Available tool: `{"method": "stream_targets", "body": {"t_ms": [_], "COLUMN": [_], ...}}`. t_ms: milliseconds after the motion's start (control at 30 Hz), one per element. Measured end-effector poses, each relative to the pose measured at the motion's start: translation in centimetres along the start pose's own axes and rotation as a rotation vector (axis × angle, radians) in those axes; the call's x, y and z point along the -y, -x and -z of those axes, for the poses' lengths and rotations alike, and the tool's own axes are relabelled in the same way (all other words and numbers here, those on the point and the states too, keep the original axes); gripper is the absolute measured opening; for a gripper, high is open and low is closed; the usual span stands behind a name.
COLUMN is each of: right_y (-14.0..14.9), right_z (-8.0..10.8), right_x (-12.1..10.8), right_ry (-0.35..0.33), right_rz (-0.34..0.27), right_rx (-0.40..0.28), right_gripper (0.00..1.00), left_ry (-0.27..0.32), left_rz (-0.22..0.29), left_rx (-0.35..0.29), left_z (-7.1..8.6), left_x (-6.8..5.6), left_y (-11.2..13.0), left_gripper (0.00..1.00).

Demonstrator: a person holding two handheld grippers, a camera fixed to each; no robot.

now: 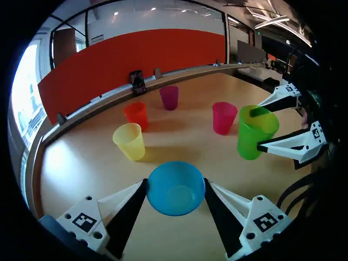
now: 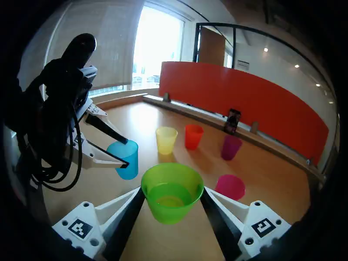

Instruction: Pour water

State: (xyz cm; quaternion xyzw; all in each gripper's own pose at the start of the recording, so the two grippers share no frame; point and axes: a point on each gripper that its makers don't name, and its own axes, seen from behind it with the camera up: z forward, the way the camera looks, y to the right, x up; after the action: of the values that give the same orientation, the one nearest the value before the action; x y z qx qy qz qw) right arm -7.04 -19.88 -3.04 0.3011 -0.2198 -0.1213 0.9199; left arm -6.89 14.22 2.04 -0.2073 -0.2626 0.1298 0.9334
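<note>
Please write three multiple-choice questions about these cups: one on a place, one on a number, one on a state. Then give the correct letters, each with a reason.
1. Where does the yellow cup stand? A) beside the orange cup B) inside a sink C) on a chair
2. How many cups are there? A) four B) six C) nine
3. How is the green cup? A) lying on its side B) upside down C) gripped by the right claw
1 A: they stand together on the table.
2 B: the blue cup and the green one are held, four stand free.
3 C: its fingers press both sides.
</note>
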Motion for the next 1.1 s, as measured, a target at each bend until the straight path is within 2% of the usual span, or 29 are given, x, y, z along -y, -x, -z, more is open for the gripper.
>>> {"method": "stream_targets", "body": {"t_ms": [400, 1100], "right_y": [1.8, 4.8], "right_z": [-1.8, -3.0], "right_x": [-0.2, -0.5], "right_ry": [0.003, -0.002], "right_rz": [0.006, 0.005], "right_rx": [0.026, 0.075], "right_gripper": [0.92, 0.91], "left_ry": [-0.005, 0.0], "left_rz": [0.0, -0.009], "left_rx": [0.007, -0.004], "left_z": [-1.4, -3.2], "left_x": [0.1, -0.2], "left_y": [1.0, 1.2], "left_gripper": [0.9, 0.9]}}
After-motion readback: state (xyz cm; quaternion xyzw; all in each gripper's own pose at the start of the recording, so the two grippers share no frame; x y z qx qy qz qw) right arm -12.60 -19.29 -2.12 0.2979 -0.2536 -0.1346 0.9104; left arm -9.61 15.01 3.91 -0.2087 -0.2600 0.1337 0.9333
